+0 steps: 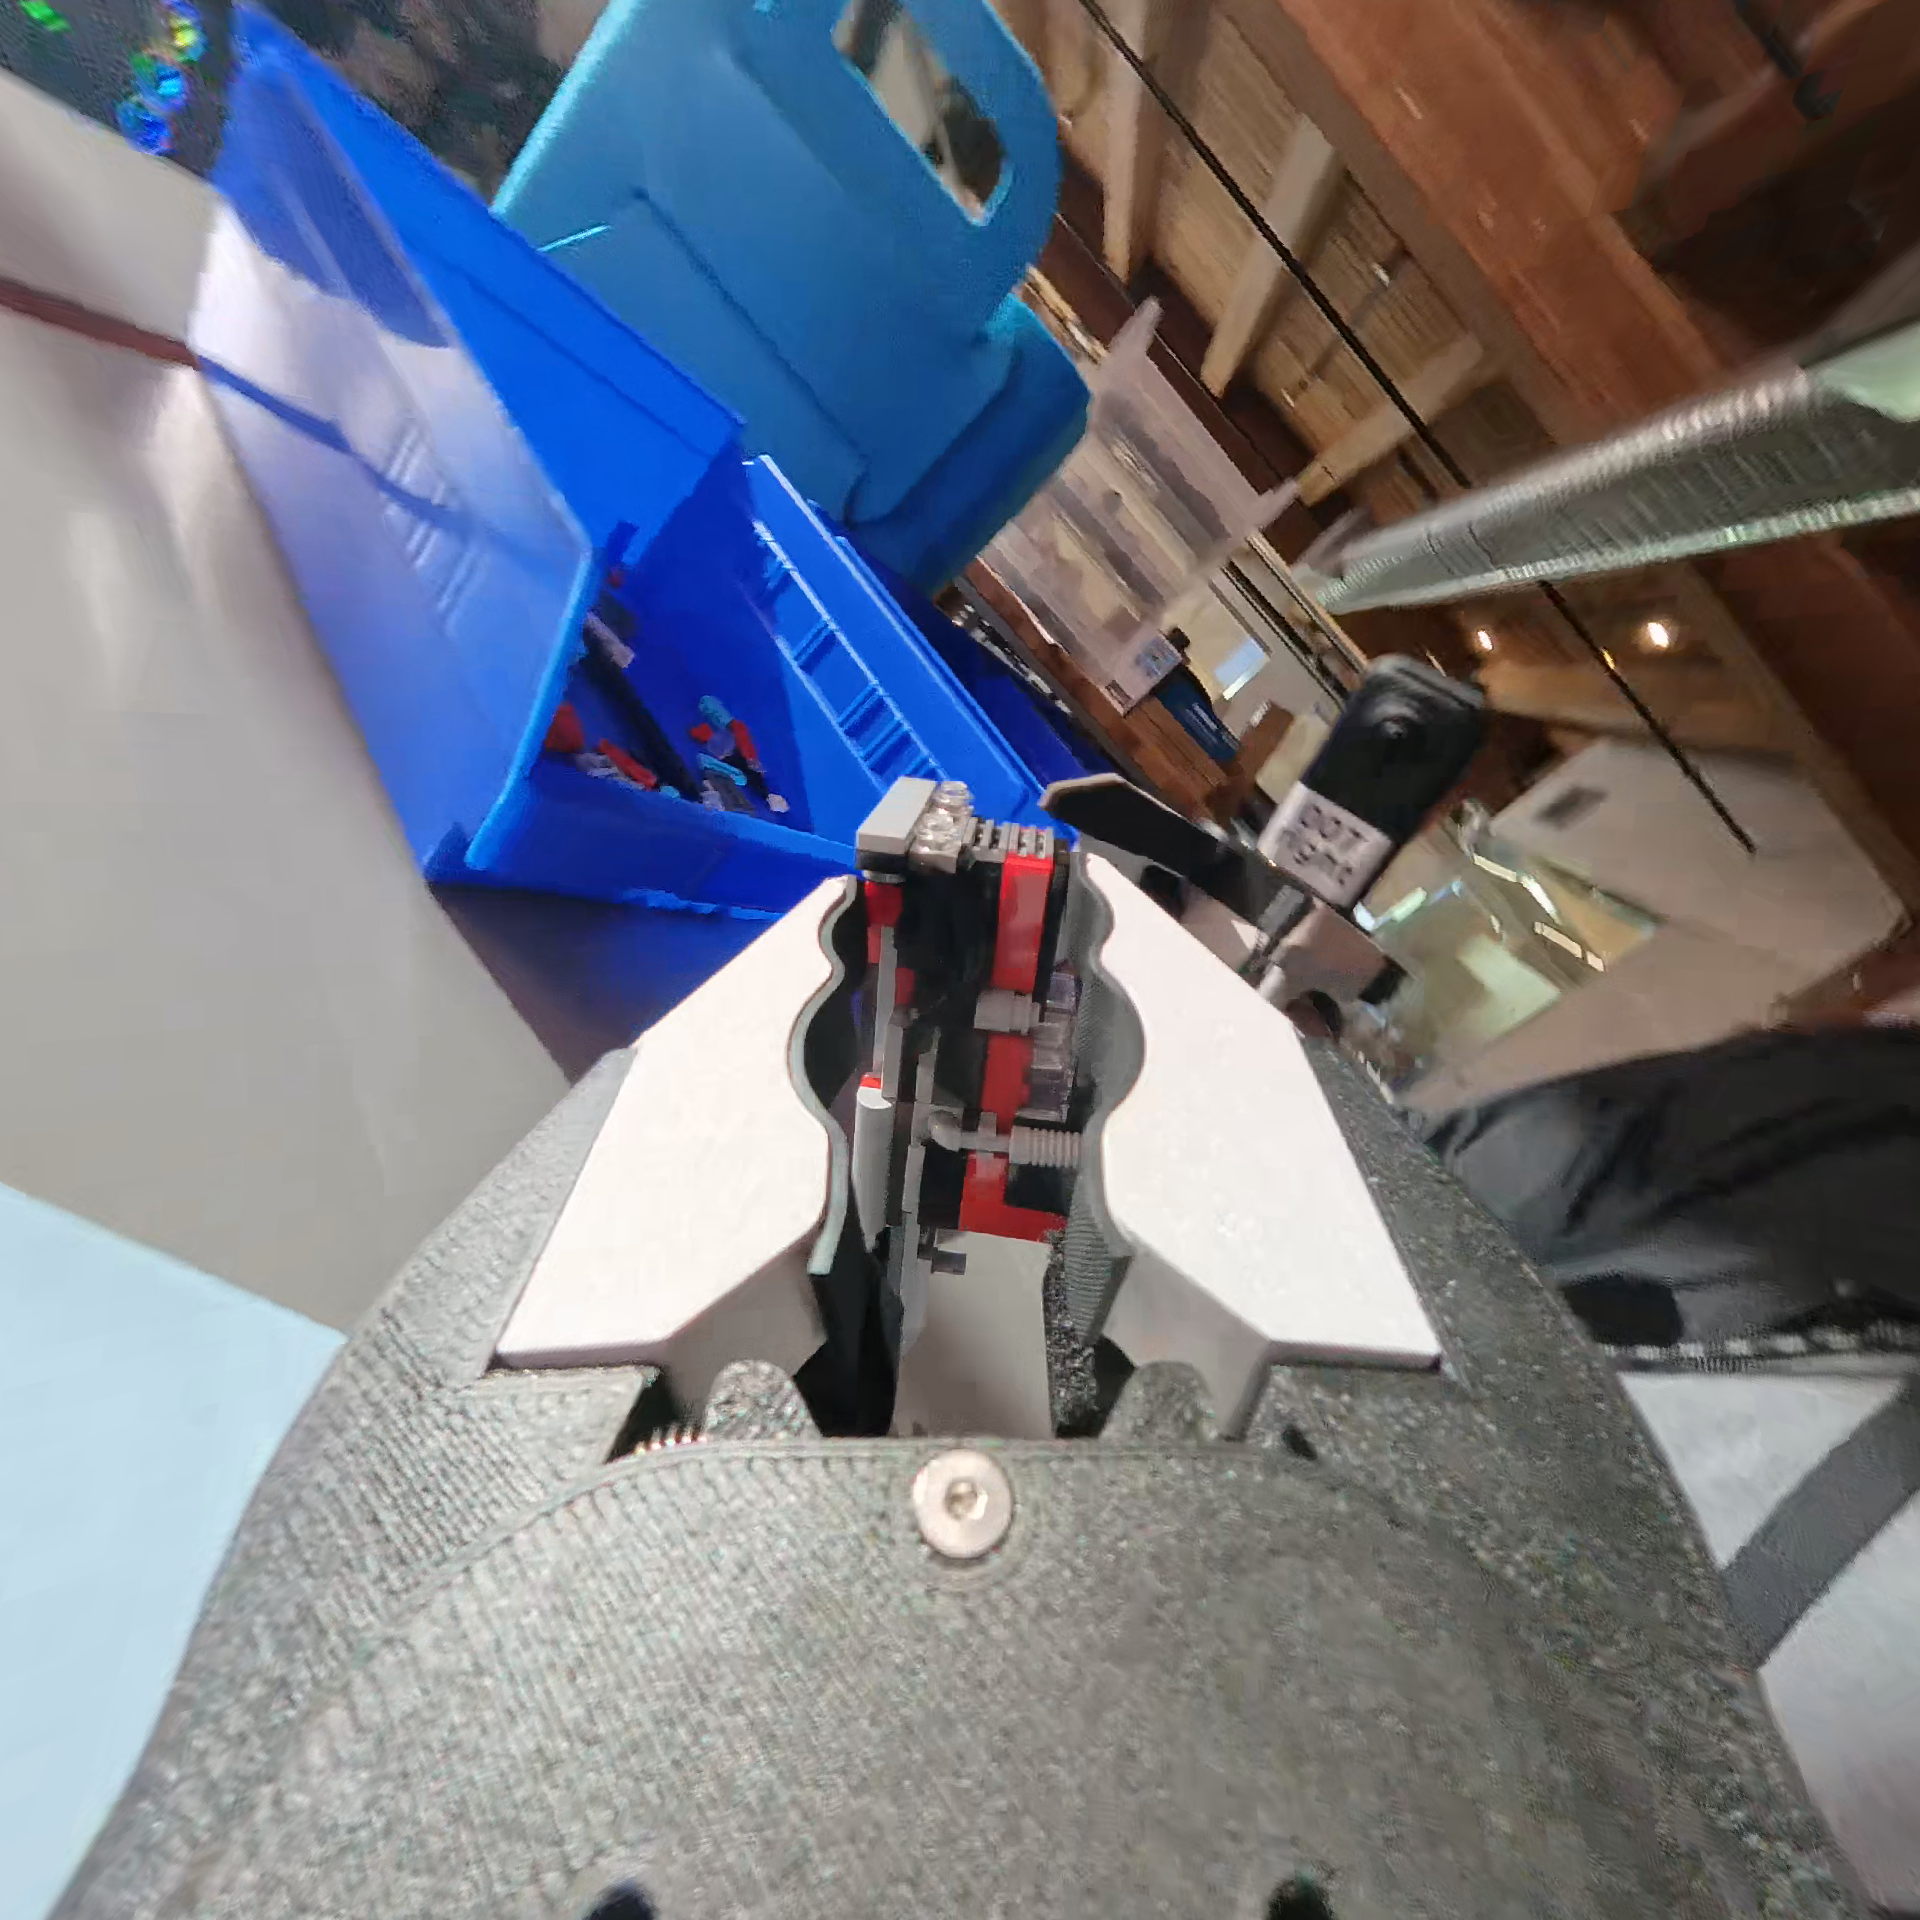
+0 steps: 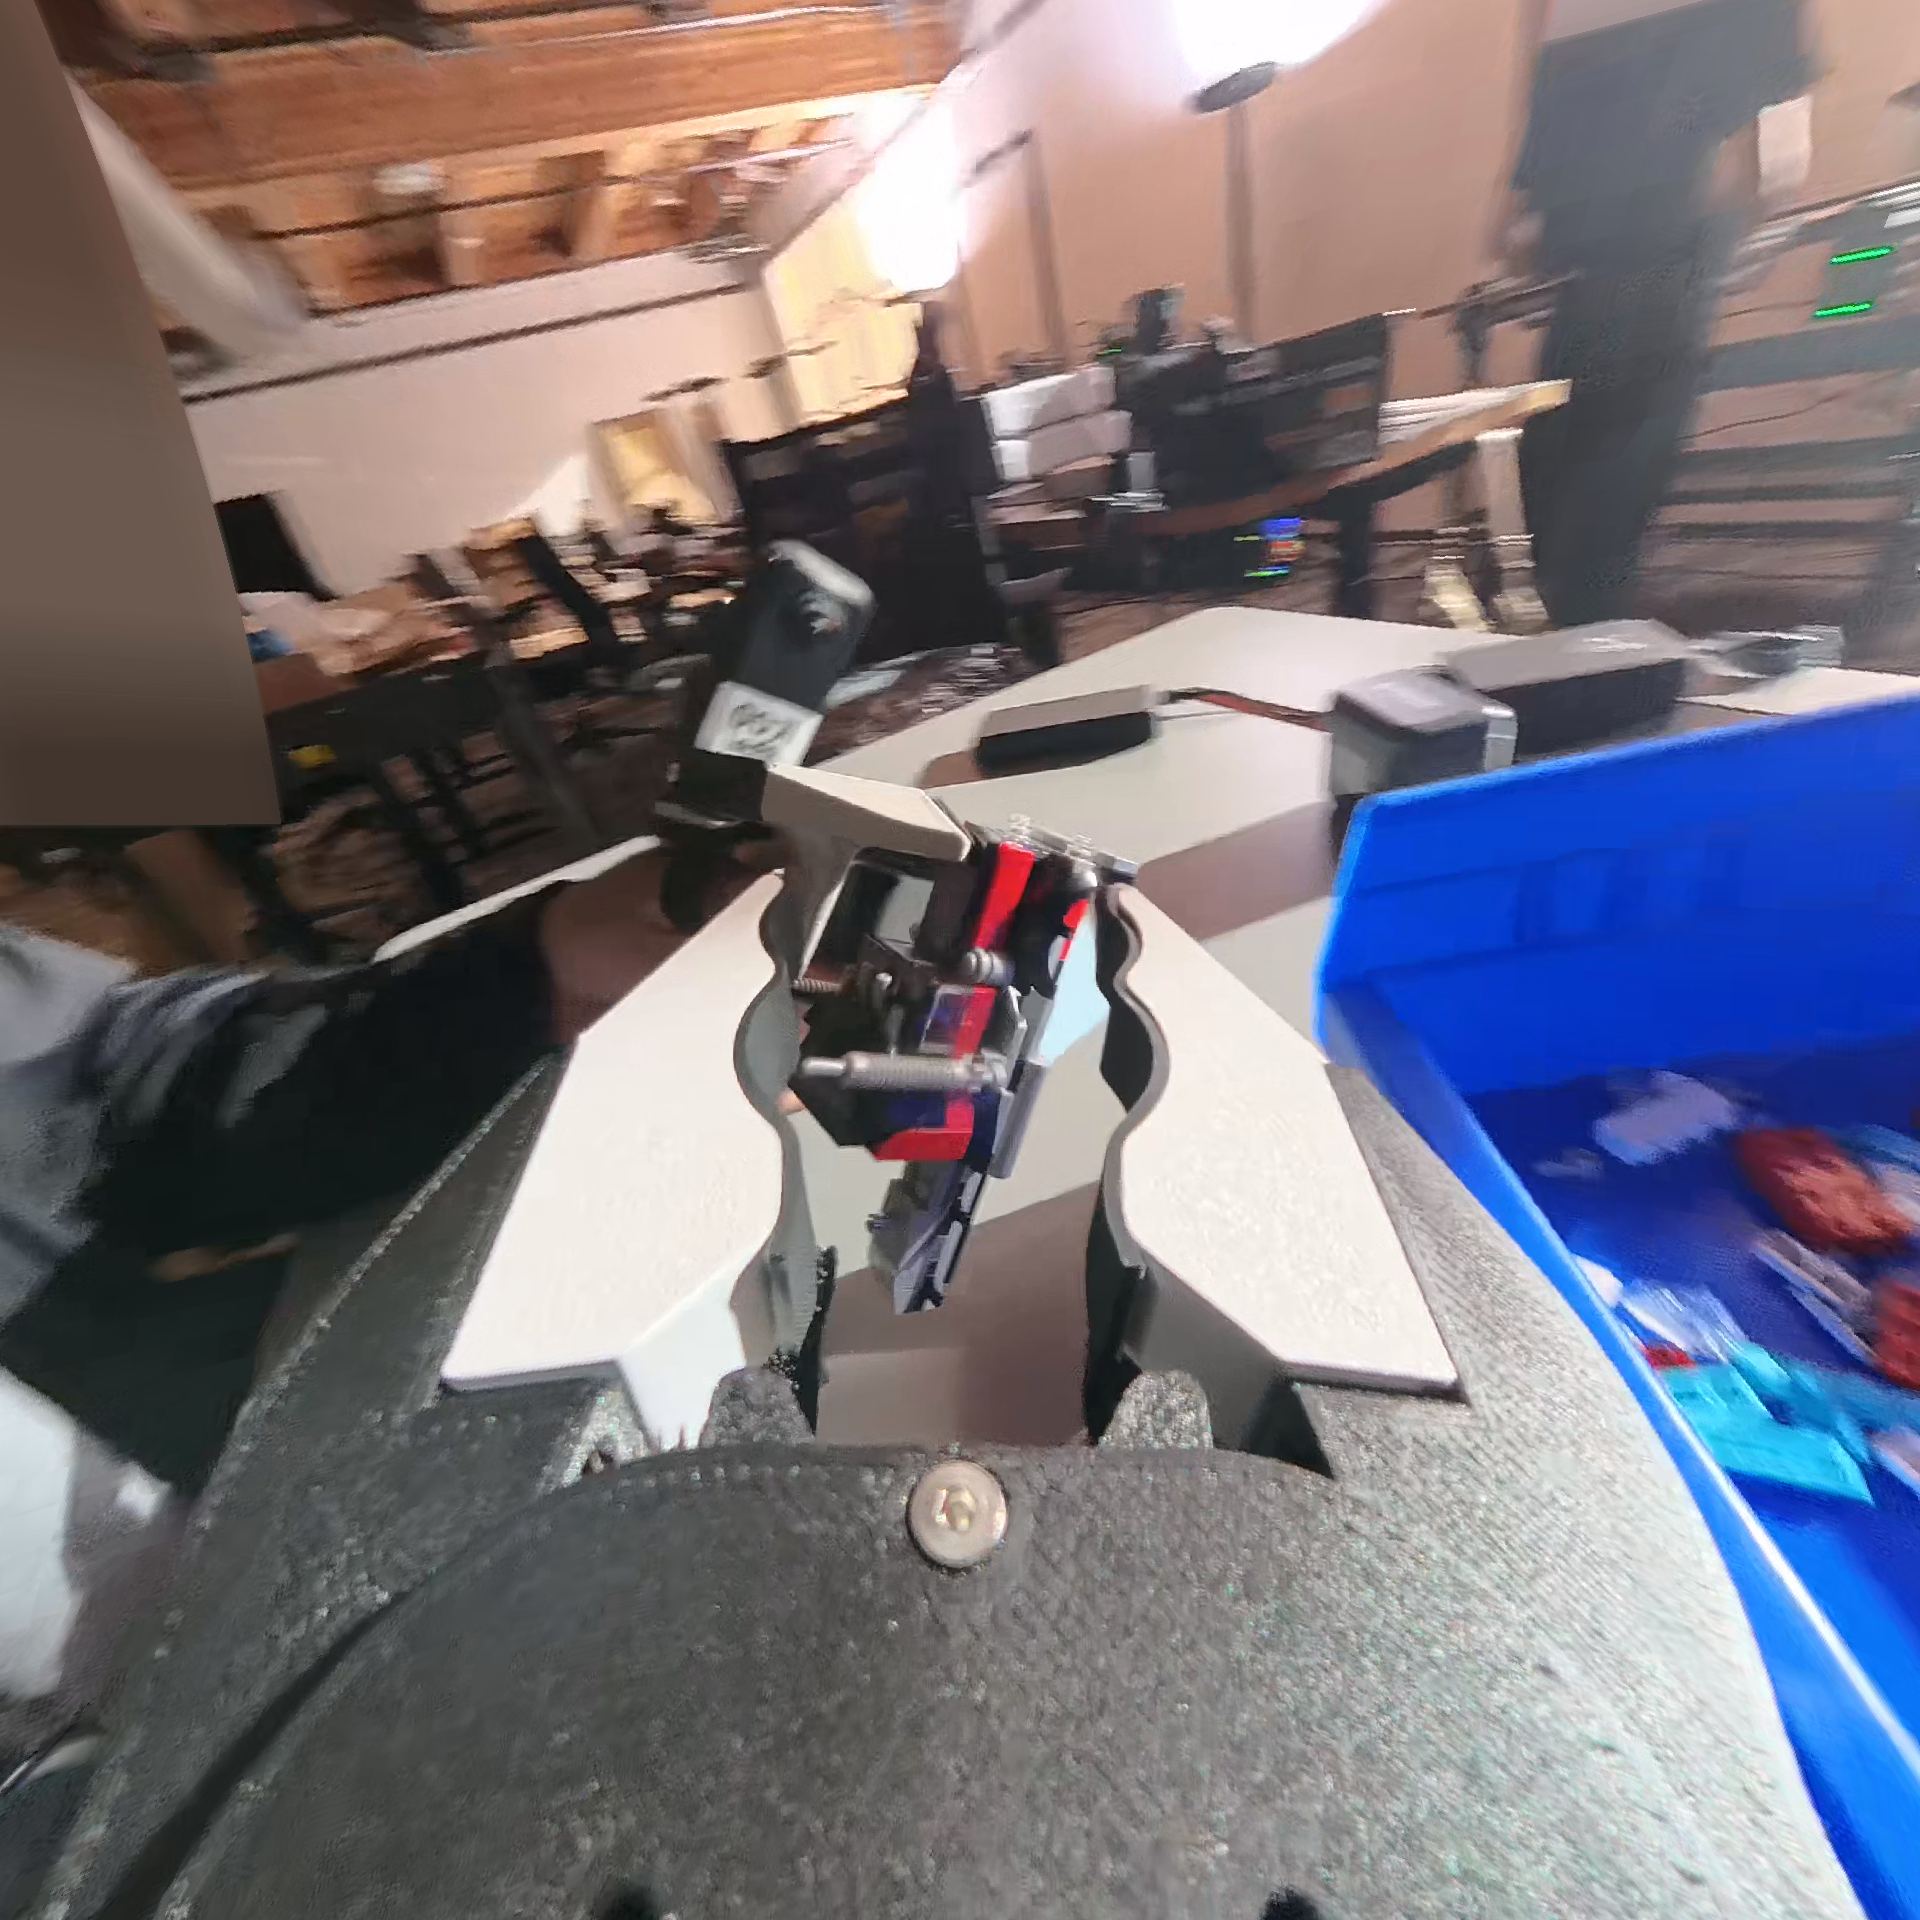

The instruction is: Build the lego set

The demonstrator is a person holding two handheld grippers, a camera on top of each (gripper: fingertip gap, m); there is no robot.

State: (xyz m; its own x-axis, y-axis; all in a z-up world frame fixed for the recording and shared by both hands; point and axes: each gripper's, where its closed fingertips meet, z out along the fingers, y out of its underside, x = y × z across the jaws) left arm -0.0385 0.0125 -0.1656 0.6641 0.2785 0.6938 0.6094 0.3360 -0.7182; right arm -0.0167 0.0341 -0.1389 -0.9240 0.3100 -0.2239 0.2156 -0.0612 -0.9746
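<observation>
A partly built lego model (image 1: 987,997) of red, black and grey bricks is clamped upright between the grey fingers of my left gripper (image 1: 966,883), raised above the table. In the right wrist view the same model (image 2: 956,1039) sits between the spread fingers of my right gripper (image 2: 951,899), with table showing beside it. The left gripper's grey finger (image 2: 862,816) lies over the model's top there. The right gripper's dark fingertip (image 1: 1132,821) shows just right of the model's top. A blue bin (image 1: 644,842) holds loose pieces (image 1: 675,748); the same bin (image 2: 1558,894) is at the right.
A grey table (image 1: 156,831) carries the bin. A light blue plastic seat (image 1: 790,260) stands behind the bin. A flat black device (image 2: 1070,717) and a grey box (image 2: 1423,727) lie on the far table. A person's dark sleeve (image 2: 260,1091) is at left. The tips of one gripper are about 5 centimetres away from the tips of the other.
</observation>
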